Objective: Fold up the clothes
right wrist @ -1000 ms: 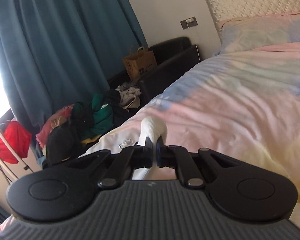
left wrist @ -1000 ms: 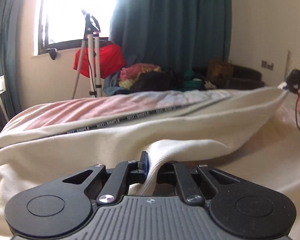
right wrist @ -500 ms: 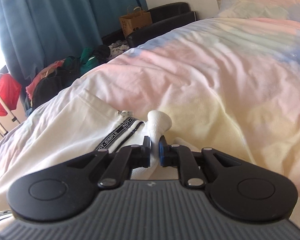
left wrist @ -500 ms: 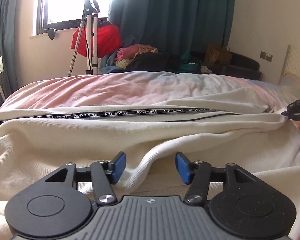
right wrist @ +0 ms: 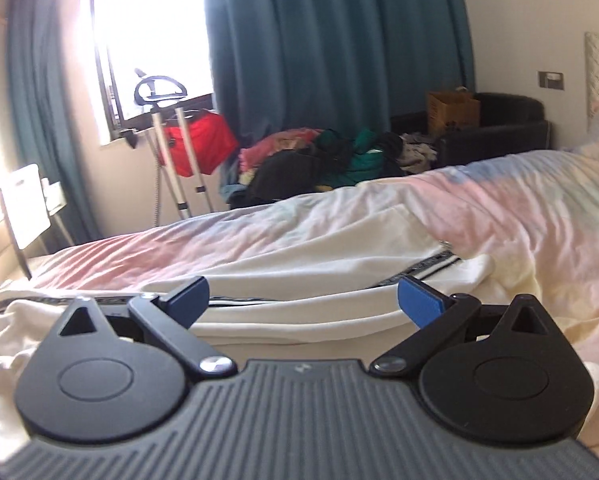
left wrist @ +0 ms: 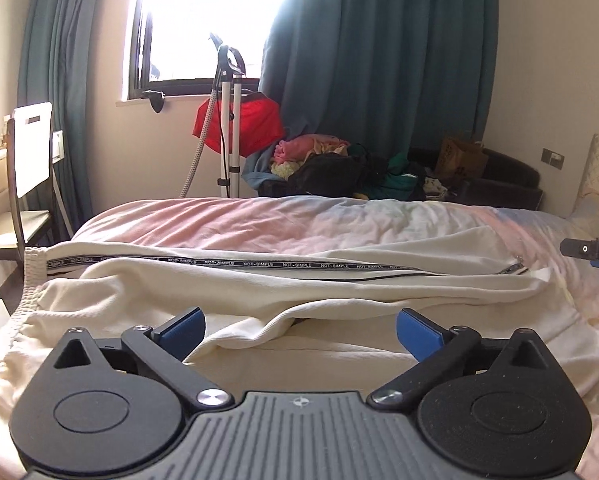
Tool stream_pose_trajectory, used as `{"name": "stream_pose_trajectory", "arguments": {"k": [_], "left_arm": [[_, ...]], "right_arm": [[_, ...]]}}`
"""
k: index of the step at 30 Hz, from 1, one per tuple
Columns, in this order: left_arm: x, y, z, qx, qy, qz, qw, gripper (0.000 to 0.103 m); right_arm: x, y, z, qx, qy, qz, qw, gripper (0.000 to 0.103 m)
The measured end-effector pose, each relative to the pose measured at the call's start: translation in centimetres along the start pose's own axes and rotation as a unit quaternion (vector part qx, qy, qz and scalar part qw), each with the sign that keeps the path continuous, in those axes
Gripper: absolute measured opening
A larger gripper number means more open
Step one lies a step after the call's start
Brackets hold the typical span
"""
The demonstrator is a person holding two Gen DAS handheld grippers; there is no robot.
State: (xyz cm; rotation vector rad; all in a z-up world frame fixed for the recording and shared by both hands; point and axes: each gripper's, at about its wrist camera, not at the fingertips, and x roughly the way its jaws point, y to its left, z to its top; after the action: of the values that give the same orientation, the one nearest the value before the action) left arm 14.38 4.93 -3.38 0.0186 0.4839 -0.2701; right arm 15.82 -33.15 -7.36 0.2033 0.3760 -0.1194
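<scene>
Cream track trousers [left wrist: 259, 292] lie lengthwise folded across the pastel bed [left wrist: 283, 220], left gripper [left wrist: 299, 330] and right gripper [right wrist: 303, 300] hovering with jaws spread, empty; next likely regrasp toward twelve o'clock for another fold.

Readable text: "NOT-SIMPLE", white capitals repeated end to end on the black tape stripe [left wrist: 259, 263] along my cream trousers [left wrist: 299, 292], left wrist view. In the right wrist view the same stripe [right wrist: 431, 266] shows lettering too blurred to read. Dark print on the brown paper bag [left wrist: 457, 156]: illegible.
</scene>
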Motion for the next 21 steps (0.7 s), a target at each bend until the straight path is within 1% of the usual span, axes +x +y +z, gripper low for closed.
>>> {"name": "stream_pose_trajectory", "arguments": {"k": [4,6,8,10,11,14,15,17,19,21], "left_arm": [[-2.8,0.5,-0.9,-0.028,-0.020,0.017,0.9993,0.103],[-3.7,1.1,-1.9,-0.048,-0.020,0.024,0.9983,0.103],[-4.5,1.7,-2.8,-0.070,-0.013,0.030,0.9970,0.103],[-5.0,2.1,-3.3,-0.080,-0.010,0.034,0.9961,0.103],[-5.2,2.1,-3.3,-0.075,-0.013,0.038,0.9964,0.103],[-5.8,1.5,-3.1,-0.057,-0.018,0.049,0.9970,0.103],[-6.0,1.3,-3.0,-0.055,-0.018,0.051,0.9970,0.103],[-6.5,1.1,-3.1,-0.053,-0.021,0.054,0.9969,0.103],[-7.0,1.1,-3.3,-0.054,-0.024,0.059,0.9965,0.103],[-7.0,1.7,-3.5,-0.068,-0.022,0.071,0.9949,0.103]], "right_arm": [[-3.0,4.0,-0.9,-0.026,-0.012,0.018,0.999,0.102],[-4.3,5.2,-1.6,-0.027,-0.022,0.015,0.999,0.102],[-5.3,5.8,-2.3,-0.016,-0.024,0.023,0.999,0.102],[-6.0,6.5,-2.1,-0.013,-0.007,0.009,1.000,0.102],[-6.3,6.9,-1.9,-0.013,0.004,-0.001,1.000,0.102],[-7.3,7.5,-0.9,-0.021,-0.006,-0.016,1.000,0.102],[-7.7,7.5,-0.7,-0.023,-0.017,-0.019,0.999,0.102],[-8.3,6.9,-0.9,-0.020,-0.046,-0.007,0.999,0.102],[-8.7,6.1,-1.6,-0.015,-0.057,0.004,0.998,0.102],[-8.8,5.3,-2.4,-0.014,-0.061,0.004,0.998,0.102]]}}
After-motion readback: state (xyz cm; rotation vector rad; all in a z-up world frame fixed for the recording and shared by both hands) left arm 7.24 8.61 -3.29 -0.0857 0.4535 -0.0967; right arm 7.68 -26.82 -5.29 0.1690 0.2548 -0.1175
